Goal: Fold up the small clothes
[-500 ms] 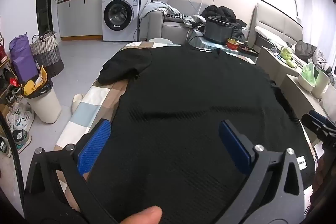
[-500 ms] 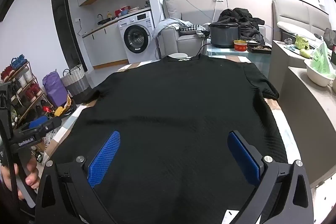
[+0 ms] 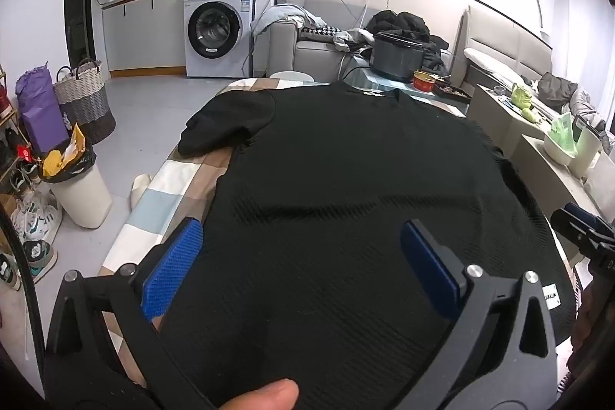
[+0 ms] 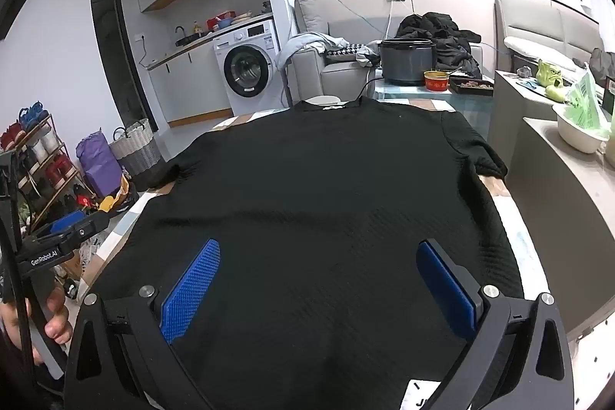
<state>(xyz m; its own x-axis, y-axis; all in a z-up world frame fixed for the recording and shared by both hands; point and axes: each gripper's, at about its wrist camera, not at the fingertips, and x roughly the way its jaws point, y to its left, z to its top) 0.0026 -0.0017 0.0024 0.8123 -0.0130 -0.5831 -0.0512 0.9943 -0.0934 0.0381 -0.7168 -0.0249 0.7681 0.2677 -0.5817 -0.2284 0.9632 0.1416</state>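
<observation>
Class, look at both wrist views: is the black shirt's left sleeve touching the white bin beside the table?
Apart. The left wrist view shows the sleeve lying on the checked table cover, with bare floor between table and white bin.

A black shirt lies flat on the checked tabletop.

We saw a white washing machine under the kitchen counter, a woven basket beside a purple bag, a white bin stuffed with rubbish, and a dark cooker pot near a red bowl.
</observation>
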